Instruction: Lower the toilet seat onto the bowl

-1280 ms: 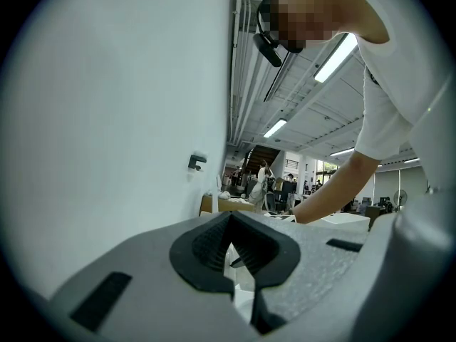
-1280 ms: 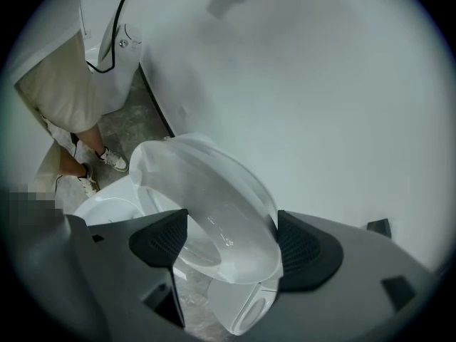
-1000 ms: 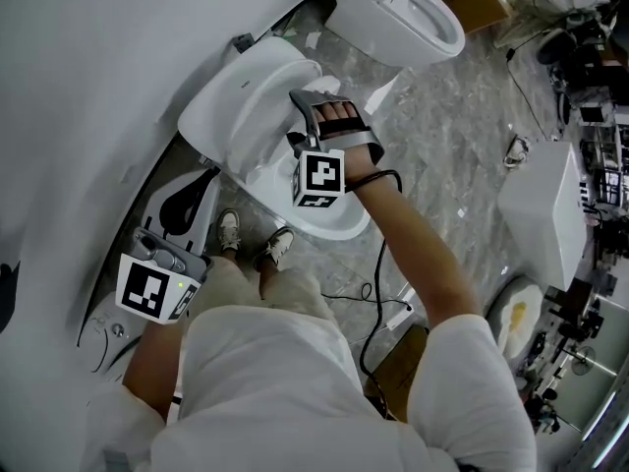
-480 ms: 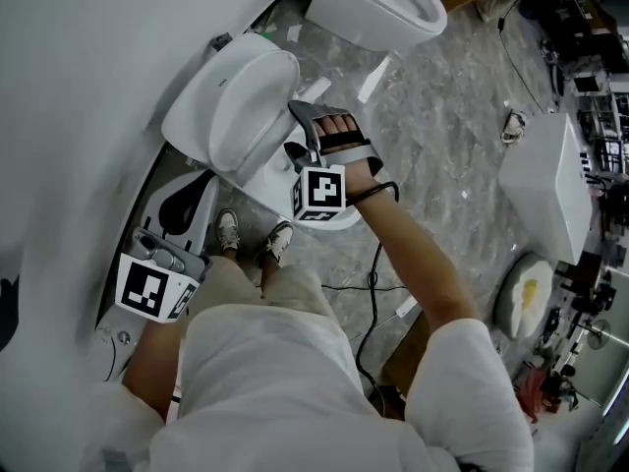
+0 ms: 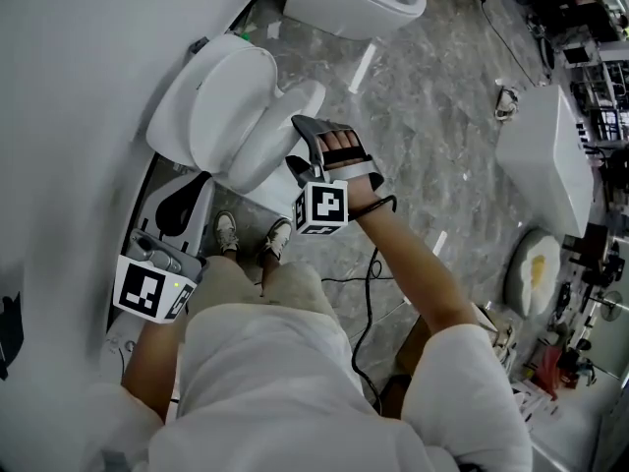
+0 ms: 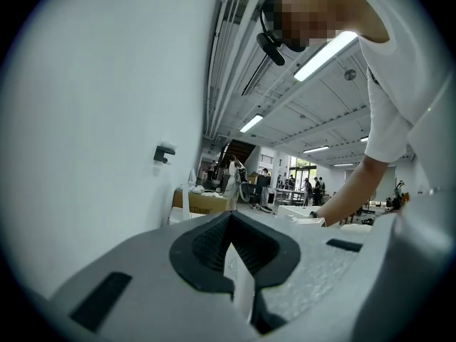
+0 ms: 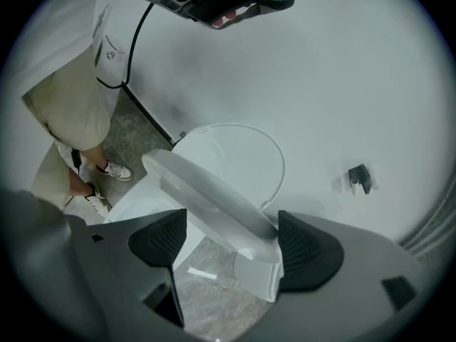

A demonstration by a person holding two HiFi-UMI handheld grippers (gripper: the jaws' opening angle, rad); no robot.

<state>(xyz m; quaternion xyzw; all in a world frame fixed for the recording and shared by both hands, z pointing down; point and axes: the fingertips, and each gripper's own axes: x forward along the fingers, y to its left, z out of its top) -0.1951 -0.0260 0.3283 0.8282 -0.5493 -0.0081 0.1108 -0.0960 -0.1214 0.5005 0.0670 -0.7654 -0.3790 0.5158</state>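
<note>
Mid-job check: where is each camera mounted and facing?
Head view: on the person's head, steeply down at seat and lid; torso, left gripper and right gripper show.
Left gripper view: on the left gripper, jaws shut, aimed up along the wall toward the ceiling; the person's arm shows.
Right gripper view: on the right gripper, open jaws either side of the seat, facing lid and wall; legs and shoes show.
Shared: seat and lid, in head and right gripper views.

No words, brands or numbers can be read. The left cube (image 5: 147,293) and right cube (image 5: 321,207) bear only black-and-white square patterns. Print on a box (image 6: 203,204) is too small.
</note>
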